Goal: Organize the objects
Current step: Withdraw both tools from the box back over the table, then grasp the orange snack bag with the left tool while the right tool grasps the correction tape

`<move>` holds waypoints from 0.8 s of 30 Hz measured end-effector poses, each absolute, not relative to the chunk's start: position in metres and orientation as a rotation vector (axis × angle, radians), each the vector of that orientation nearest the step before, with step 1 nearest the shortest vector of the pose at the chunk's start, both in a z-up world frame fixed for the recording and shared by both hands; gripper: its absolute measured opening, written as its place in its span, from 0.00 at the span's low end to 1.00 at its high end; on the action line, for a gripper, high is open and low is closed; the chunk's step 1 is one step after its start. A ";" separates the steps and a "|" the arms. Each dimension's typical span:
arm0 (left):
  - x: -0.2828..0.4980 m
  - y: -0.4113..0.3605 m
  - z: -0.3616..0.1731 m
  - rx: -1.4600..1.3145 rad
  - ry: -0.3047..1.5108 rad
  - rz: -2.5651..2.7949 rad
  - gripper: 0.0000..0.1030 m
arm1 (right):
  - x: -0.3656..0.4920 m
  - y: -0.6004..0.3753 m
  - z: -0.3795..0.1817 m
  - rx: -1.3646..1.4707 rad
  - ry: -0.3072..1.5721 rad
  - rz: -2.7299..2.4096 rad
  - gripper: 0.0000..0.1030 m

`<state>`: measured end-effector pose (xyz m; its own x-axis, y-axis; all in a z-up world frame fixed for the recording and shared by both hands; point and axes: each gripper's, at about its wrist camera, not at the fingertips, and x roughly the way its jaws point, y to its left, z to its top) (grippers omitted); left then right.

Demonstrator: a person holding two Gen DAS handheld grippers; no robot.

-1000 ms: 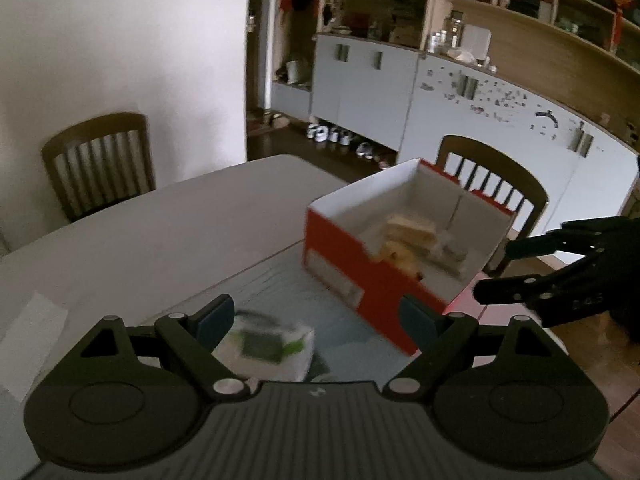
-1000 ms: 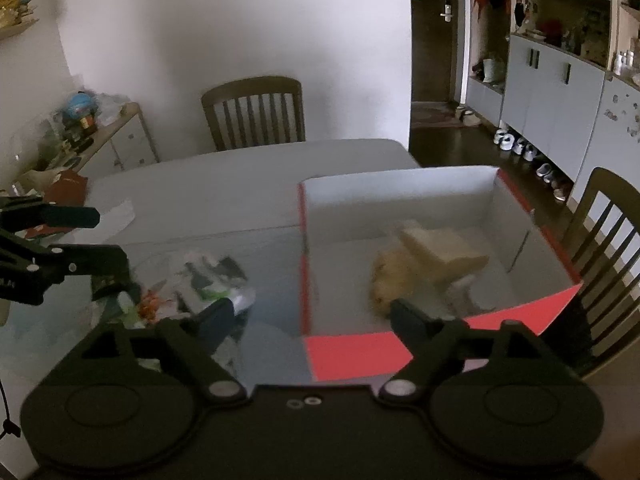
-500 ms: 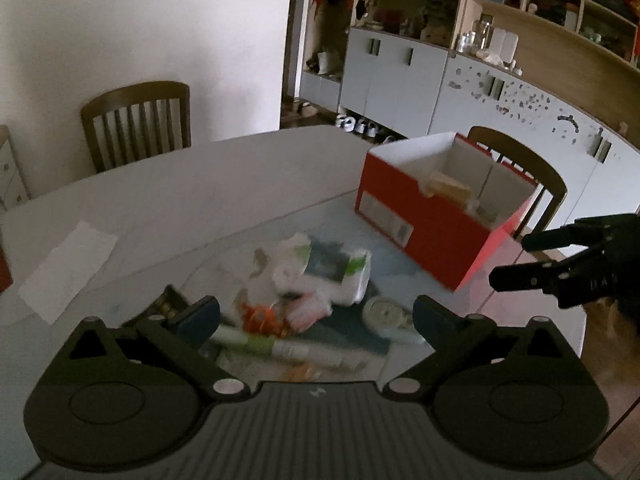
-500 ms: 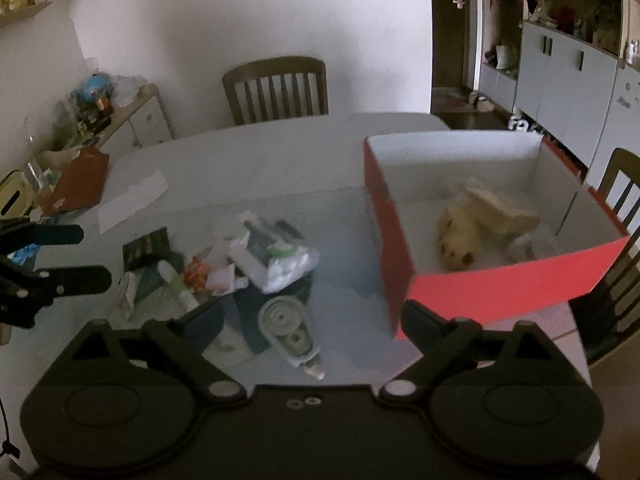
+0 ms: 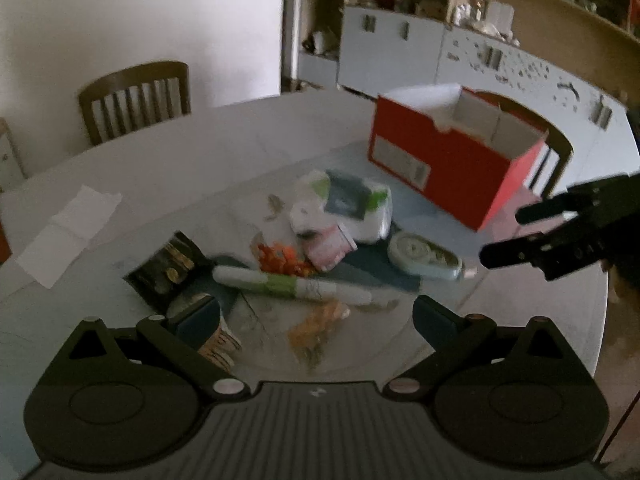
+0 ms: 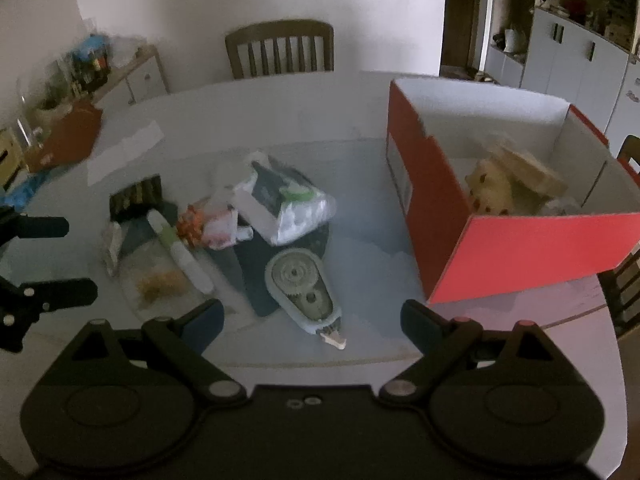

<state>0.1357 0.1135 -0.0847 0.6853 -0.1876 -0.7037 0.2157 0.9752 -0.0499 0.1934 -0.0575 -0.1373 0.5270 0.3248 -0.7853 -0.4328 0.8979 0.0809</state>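
A pile of small objects lies on the table: a tissue pack (image 6: 284, 200) (image 5: 356, 206), a white-green marker (image 5: 288, 286) (image 6: 180, 254), a blue correction-tape dispenser (image 6: 306, 292) (image 5: 424, 258), a black packet (image 5: 170, 268) (image 6: 136, 196) and orange bits (image 5: 280, 260). A red box (image 6: 520, 248) (image 5: 452, 164) with white inside holds beige items (image 6: 512, 182). My left gripper (image 5: 316, 314) is open and empty over the near side of the pile. My right gripper (image 6: 312, 316) is open and empty just before the dispenser.
A white paper sheet (image 5: 68, 236) lies at the table's left. Wooden chairs (image 6: 280, 48) stand behind the table. A cluttered side cabinet (image 6: 80, 80) stands at the left, white cupboards (image 5: 460, 60) at the back. The table's edge (image 6: 580, 380) is near on the right.
Both grippers have pulled back from the red box toward the near side of the table. The pile of objects has come into full view. Both stay open and empty.
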 end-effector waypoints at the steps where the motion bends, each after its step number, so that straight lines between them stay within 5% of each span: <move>1: 0.137 0.111 -0.089 0.048 0.790 -0.239 1.00 | 0.194 -0.057 -0.141 -0.135 0.918 0.457 0.92; 24: 0.171 0.092 -0.147 0.144 0.883 -0.293 0.94 | 0.215 -0.044 -0.186 -0.188 0.995 0.498 0.83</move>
